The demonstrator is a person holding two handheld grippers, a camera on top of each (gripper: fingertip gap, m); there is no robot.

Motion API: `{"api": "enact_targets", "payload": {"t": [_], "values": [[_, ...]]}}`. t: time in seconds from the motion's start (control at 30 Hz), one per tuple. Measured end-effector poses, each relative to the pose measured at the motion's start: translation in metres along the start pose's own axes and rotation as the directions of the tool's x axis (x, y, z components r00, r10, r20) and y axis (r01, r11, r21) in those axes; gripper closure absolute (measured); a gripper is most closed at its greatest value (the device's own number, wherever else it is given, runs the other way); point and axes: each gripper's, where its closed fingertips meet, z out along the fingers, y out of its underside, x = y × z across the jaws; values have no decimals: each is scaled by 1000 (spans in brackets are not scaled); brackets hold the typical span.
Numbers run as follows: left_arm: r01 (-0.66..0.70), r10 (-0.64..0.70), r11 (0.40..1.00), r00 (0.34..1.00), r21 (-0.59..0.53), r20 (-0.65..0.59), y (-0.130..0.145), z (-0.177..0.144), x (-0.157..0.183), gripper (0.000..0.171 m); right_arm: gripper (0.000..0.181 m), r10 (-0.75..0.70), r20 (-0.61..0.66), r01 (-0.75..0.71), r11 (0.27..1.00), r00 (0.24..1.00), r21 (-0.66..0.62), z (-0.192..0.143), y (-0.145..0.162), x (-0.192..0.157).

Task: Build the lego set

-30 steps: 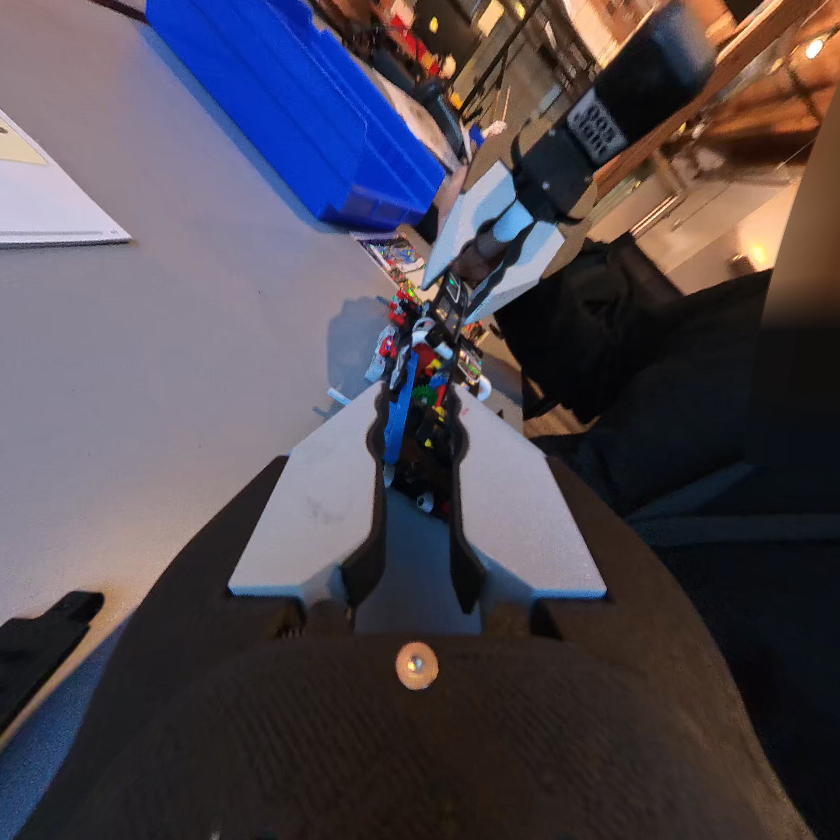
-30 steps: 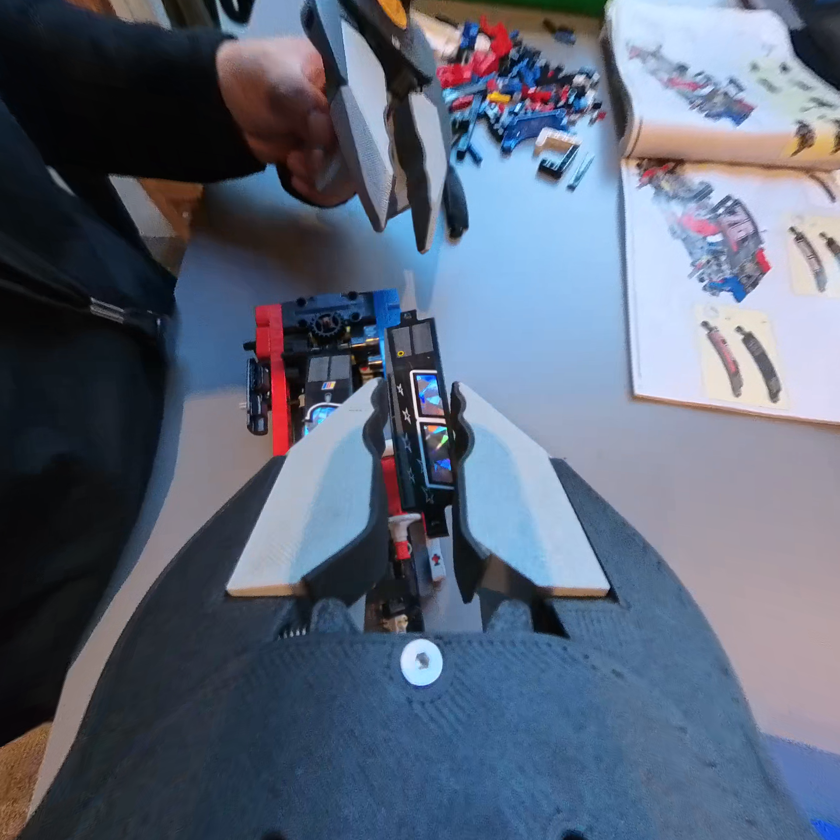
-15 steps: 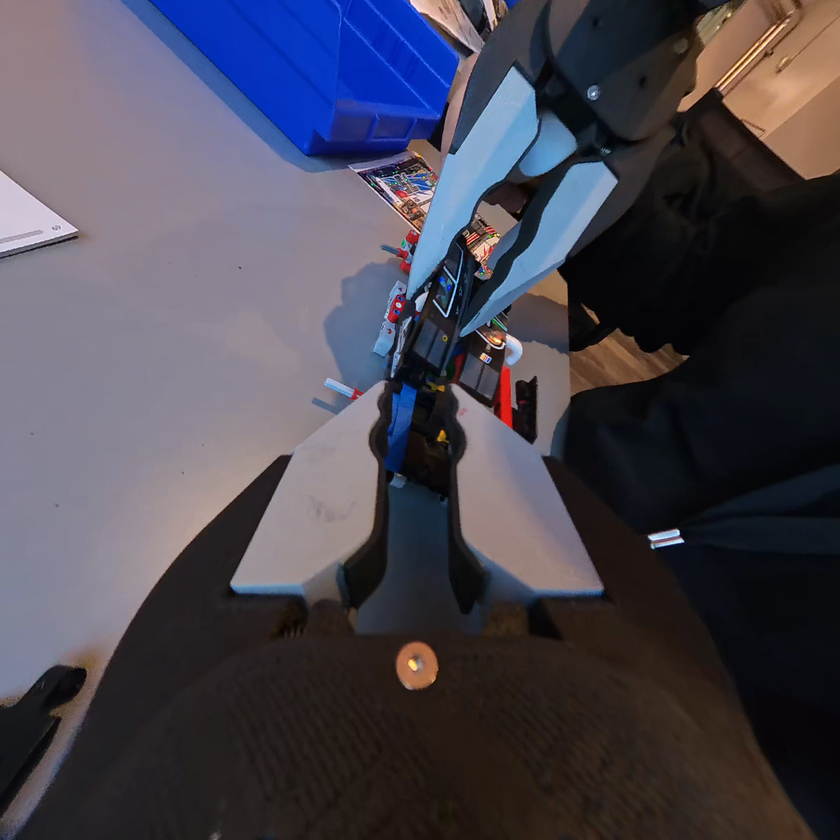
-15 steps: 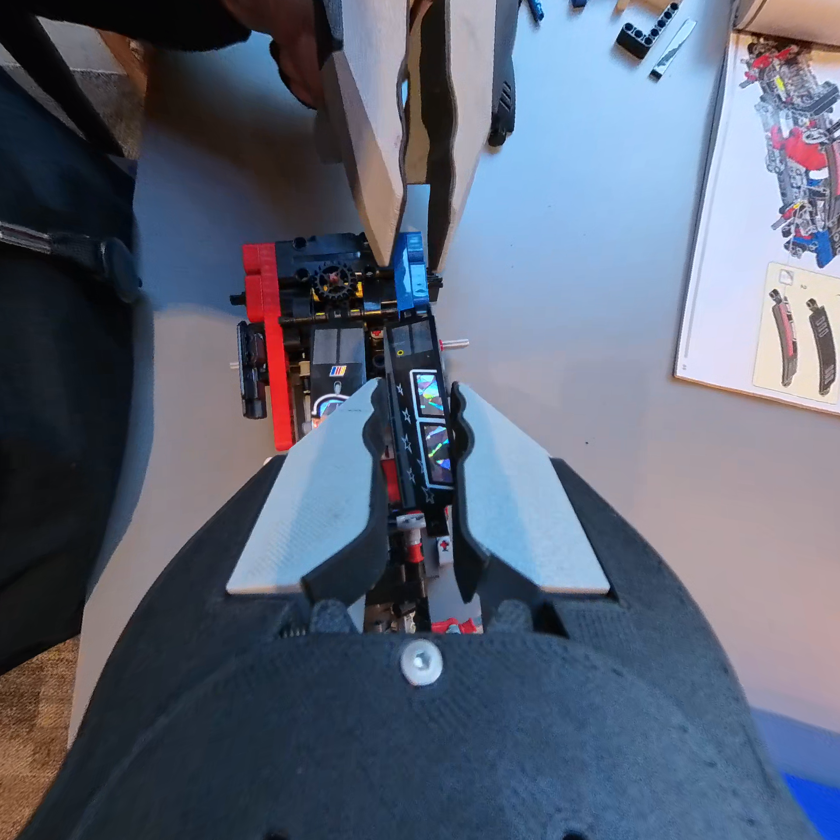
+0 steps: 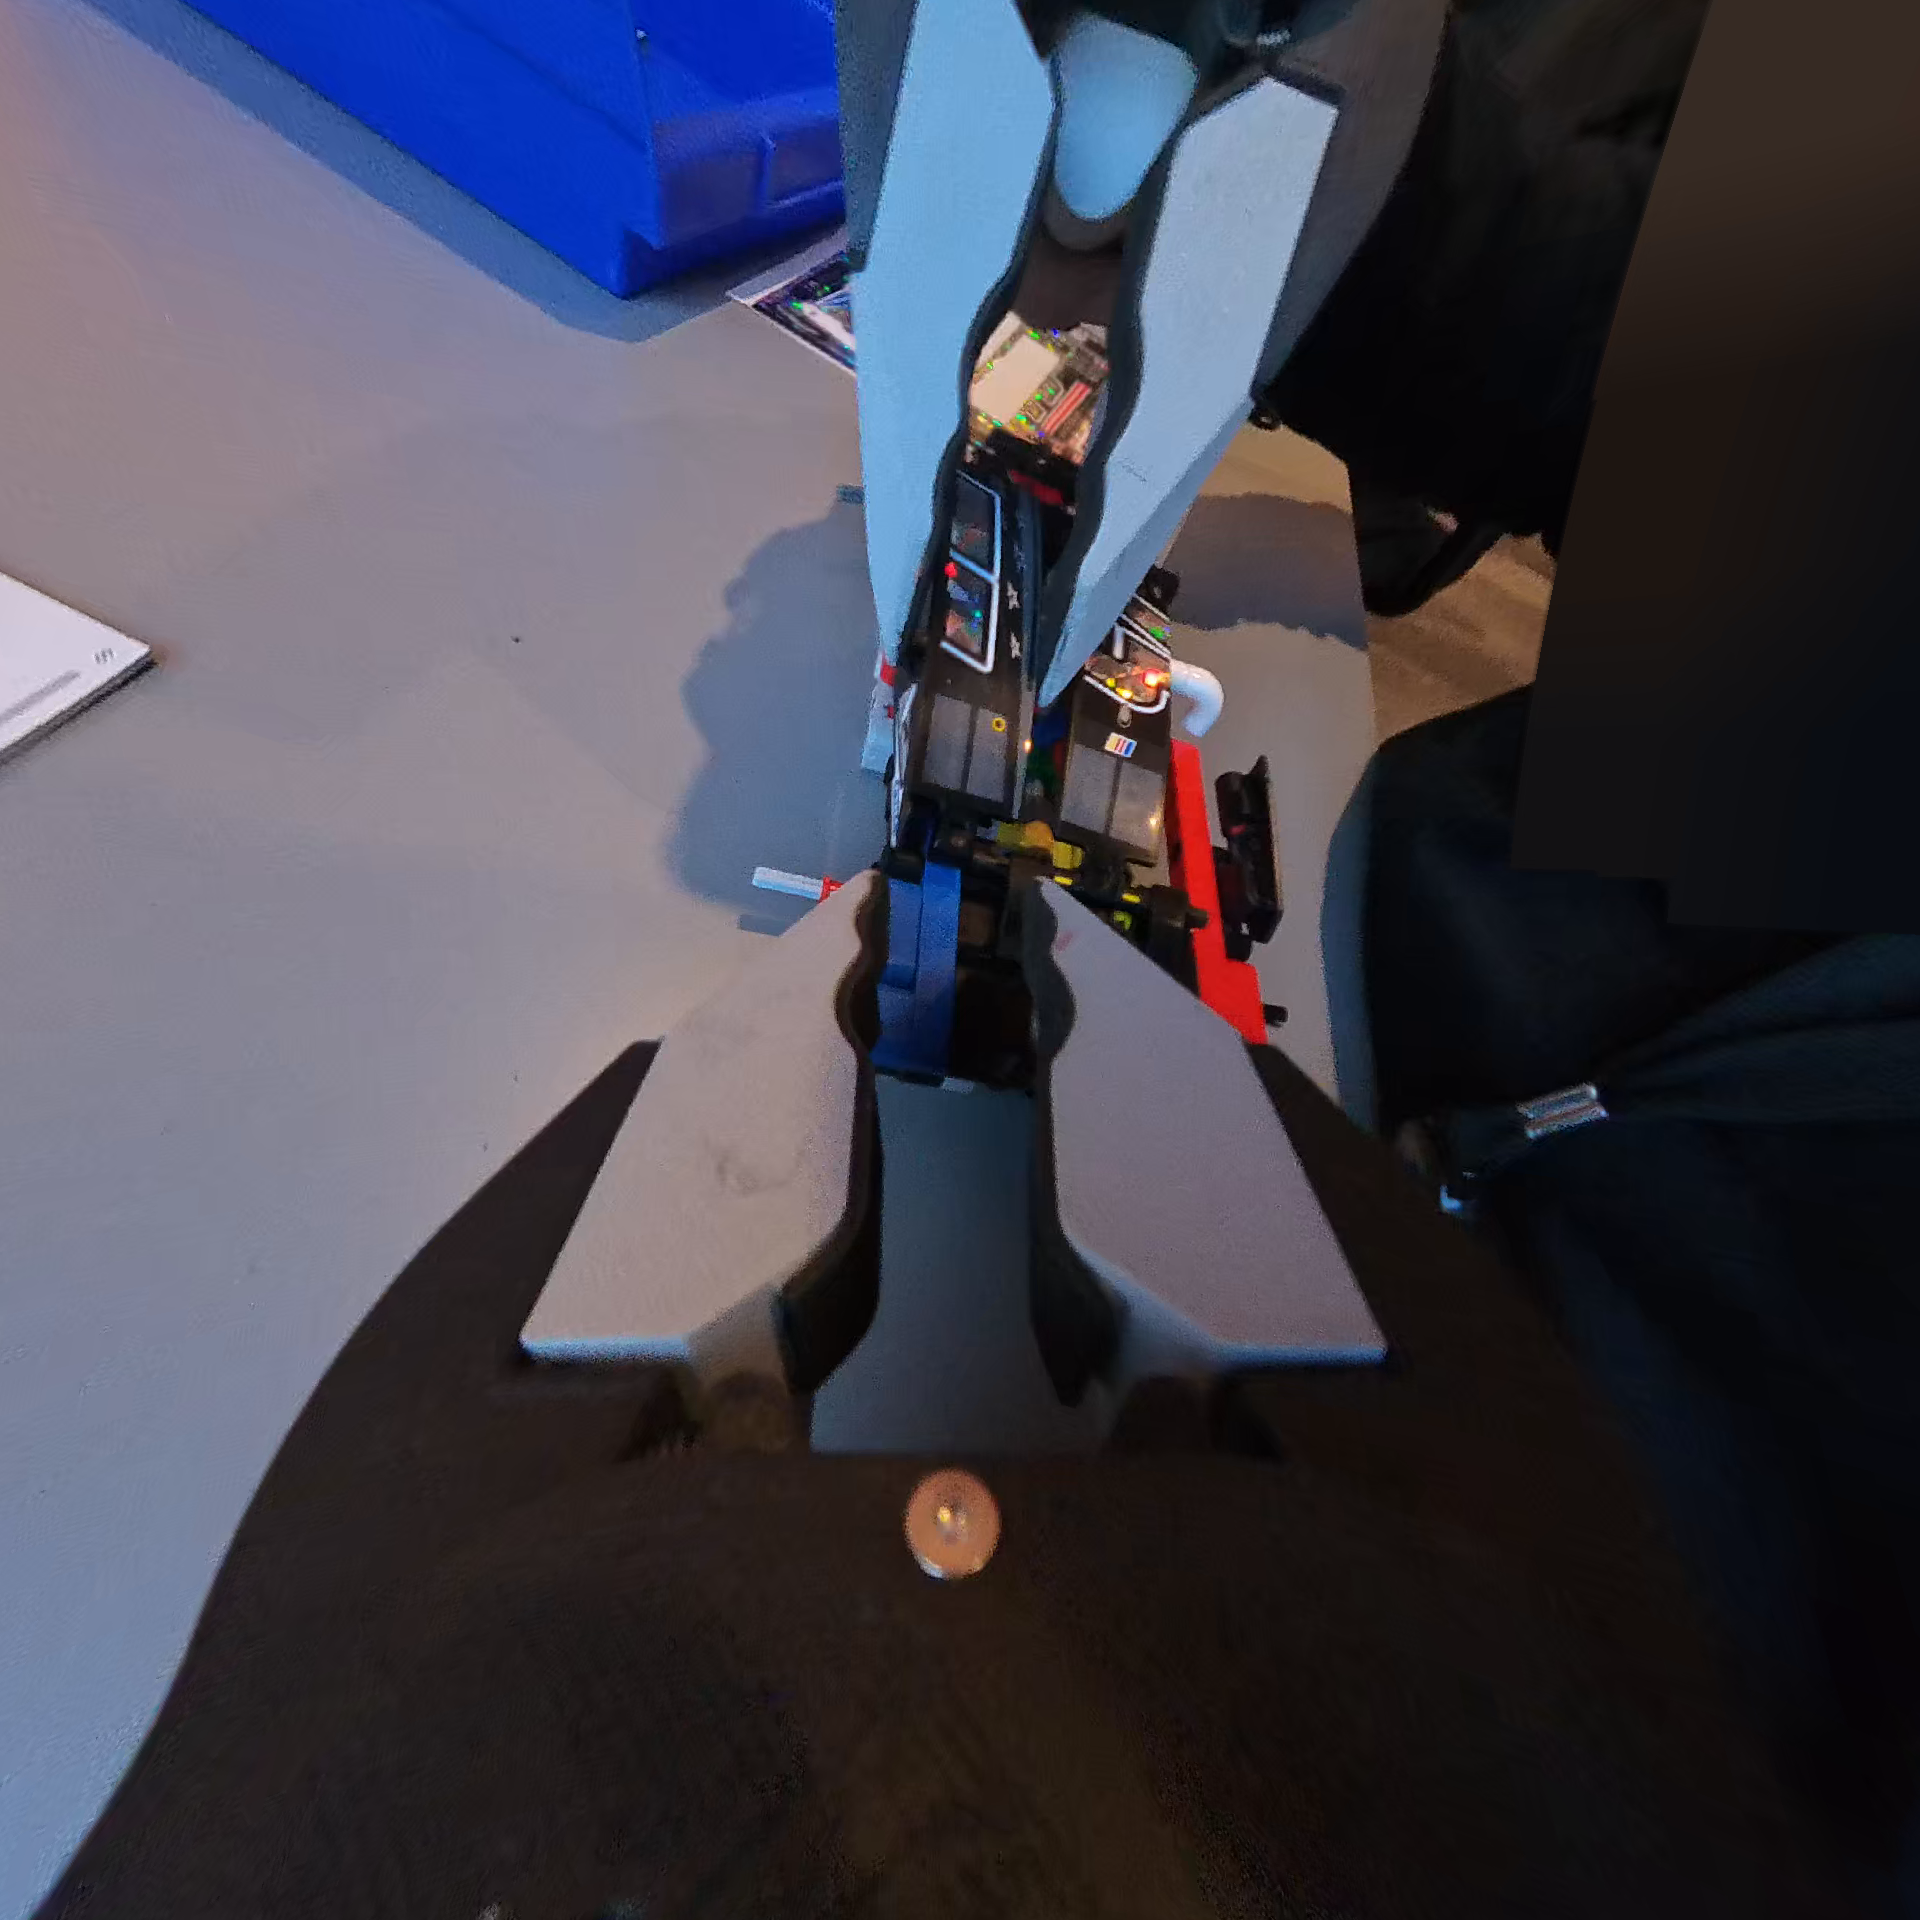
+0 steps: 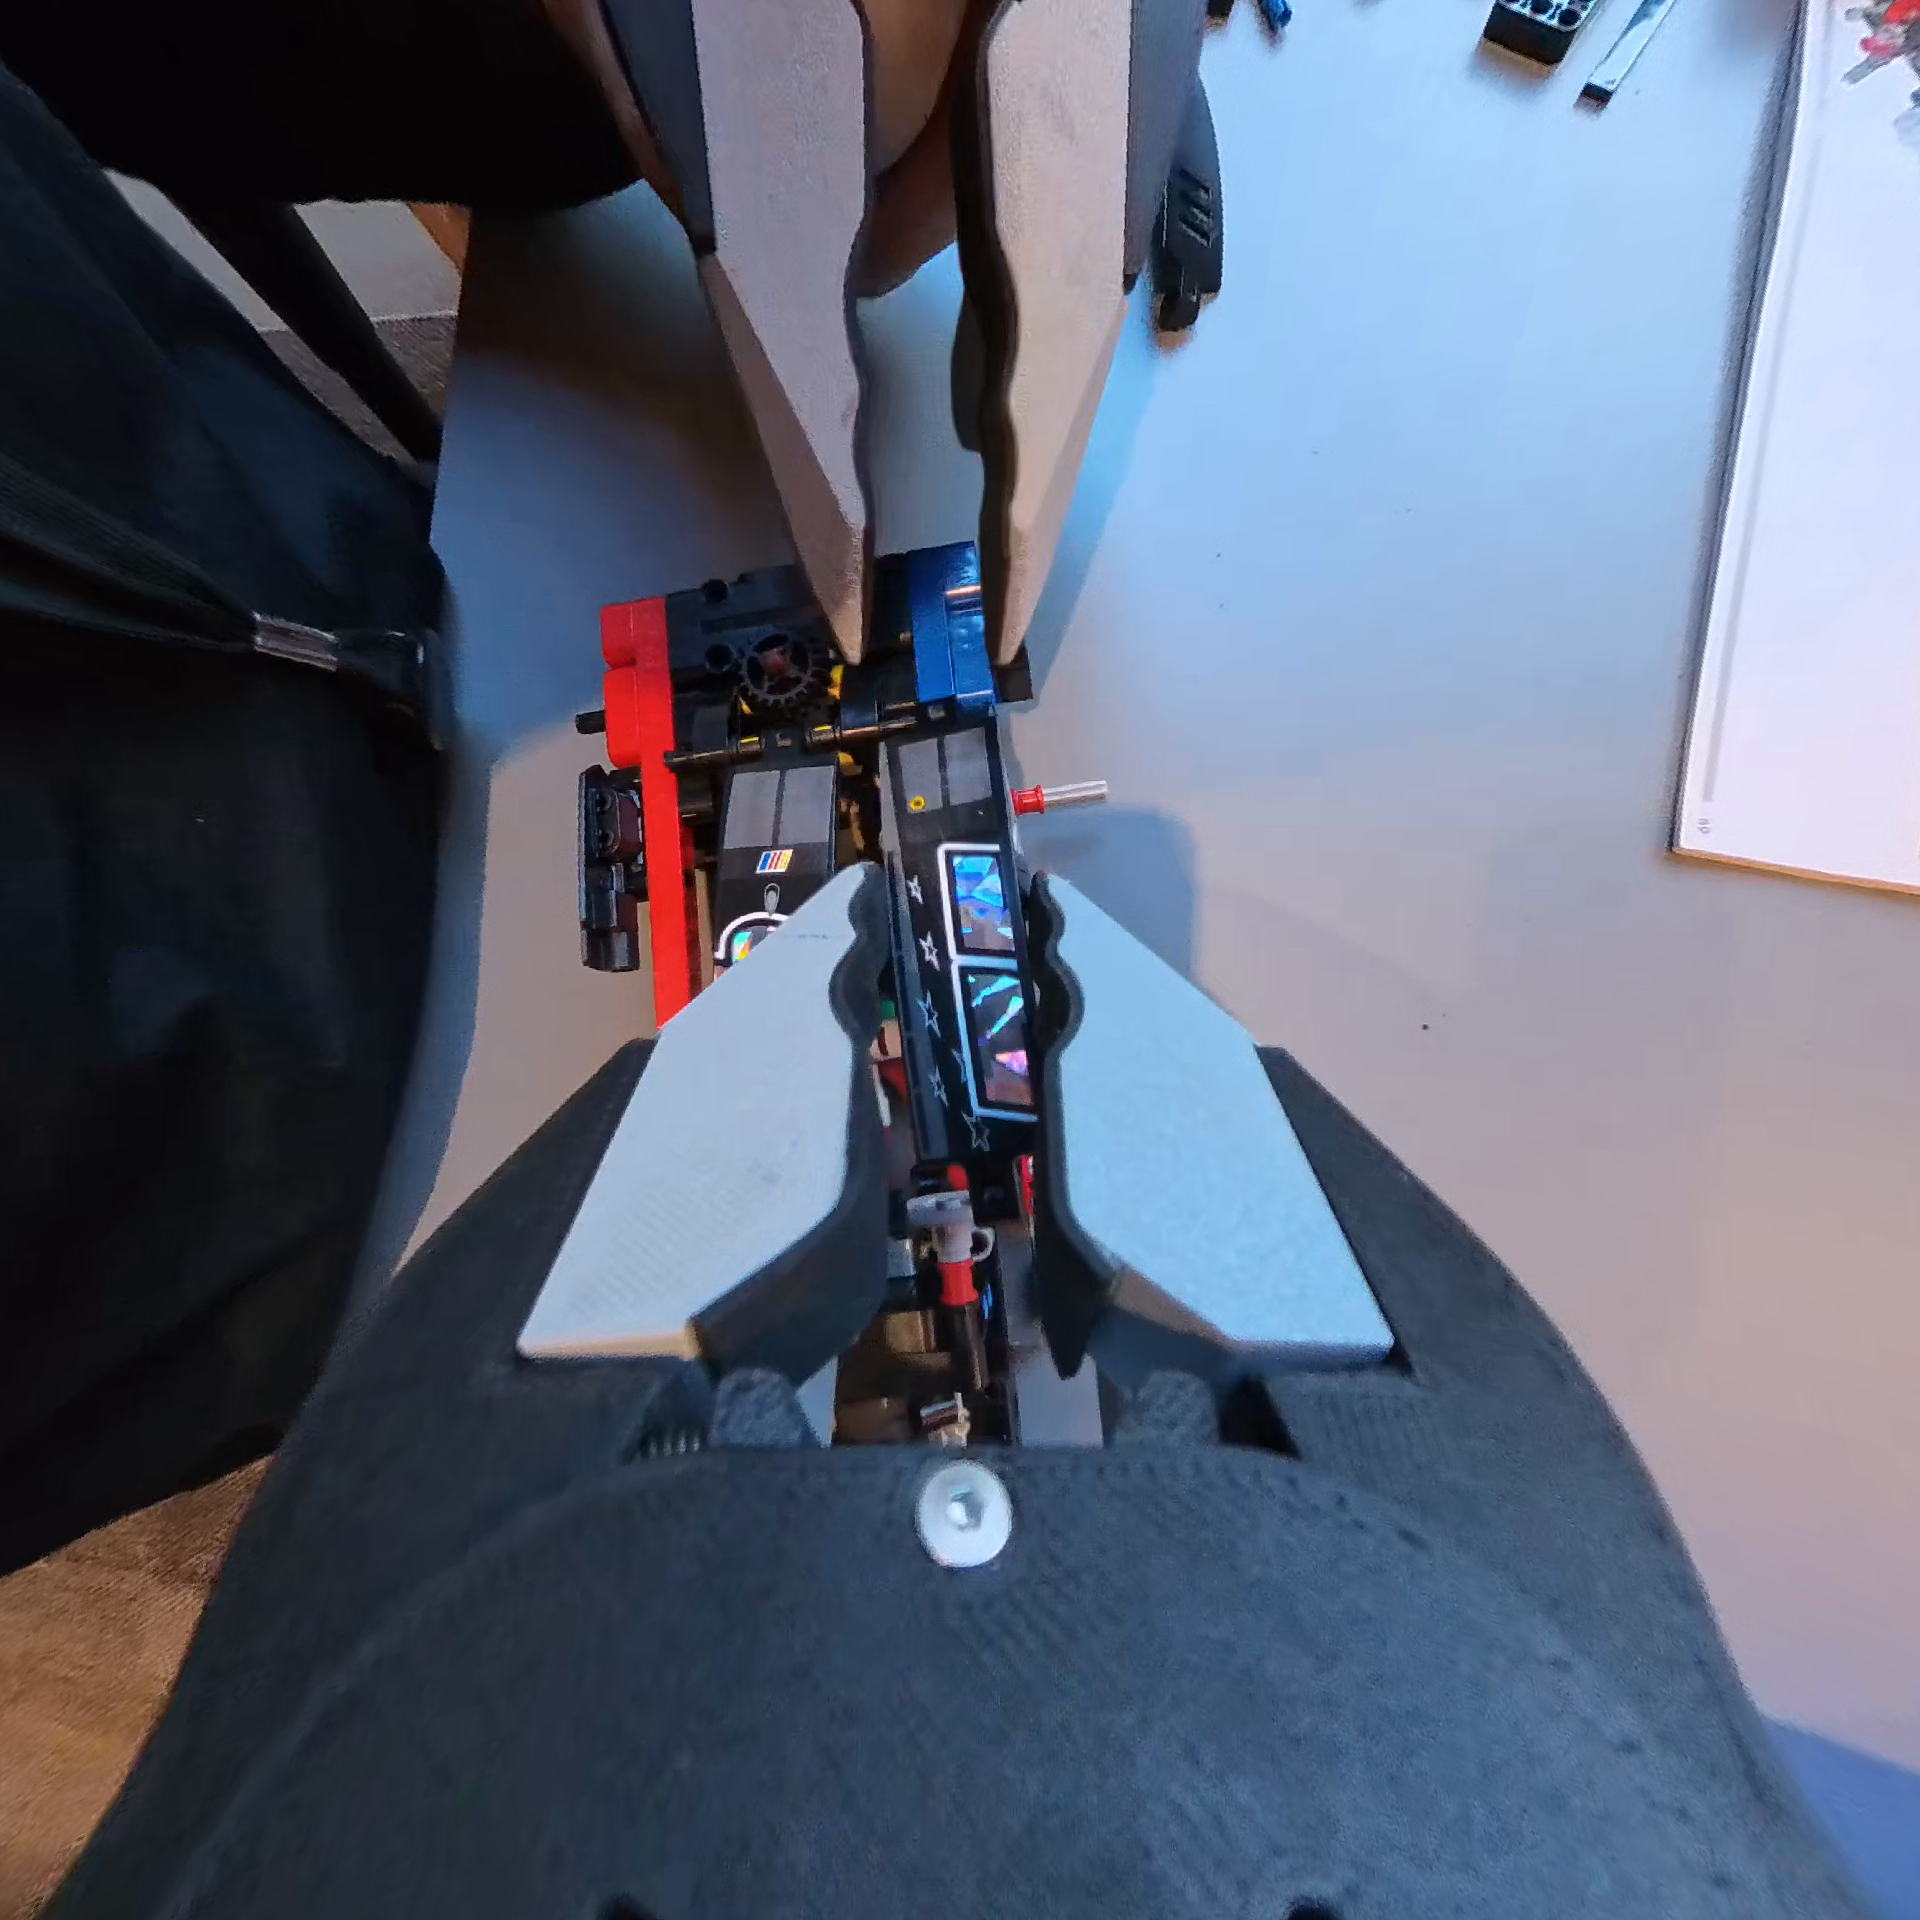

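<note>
Grey bench [image 6: 1351, 623] carries the partly built lego model [image 6: 790, 790], lying flat near the bench edge beside the person's dark clothing. Right hand-held gripper [image 6: 954, 914]: fingers nearly closed around the long black panel [image 6: 961, 935] with star marks and iridescent stickers, pads touching both its sides. Left hand-held gripper [image 5: 954, 914]: fingers closed to a narrow gap on the opposite end of the model, clamping the blue piece [image 5: 920, 966] and the black part just beside it; in the right wrist view its tips [image 6: 925, 623] straddle that blue piece [image 6: 948, 623]. Red beam [image 6: 655, 790] runs along one side of the model, small black gear [image 6: 779, 670] near the blue end, red-and-grey pin [image 6: 1055, 798] sticking out sideways. Open instruction booklet [image 6: 1808, 520] lies well apart on the bench; blue bin [image 5: 623, 135] at the far side; loose parts [image 6: 1548, 21] at the top edge, too cropped to identify.
</note>
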Motion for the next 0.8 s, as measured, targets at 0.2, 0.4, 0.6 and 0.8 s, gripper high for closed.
{"api": "enact_targets", "payload": {"t": [0.2,0.4,0.6,0.8], "values": [[-111,109,993,991,-26,-73,0,5,11,154,158,23,14,-22,998,1000,-56,0,1,-1],[-126,121,991,988,-46,-96,-1,1,3,160,159,66,93,-56,993,993,-105,-1,2,-1],[-184,166,978,972,-100,-164,4,8,8,161,159,111,124,-88,981,986,-174,-2,5,-1],[-182,167,981,969,-67,-183,1,5,4,160,159,79,89,-56,971,993,-233,-3,6,-3]]}}
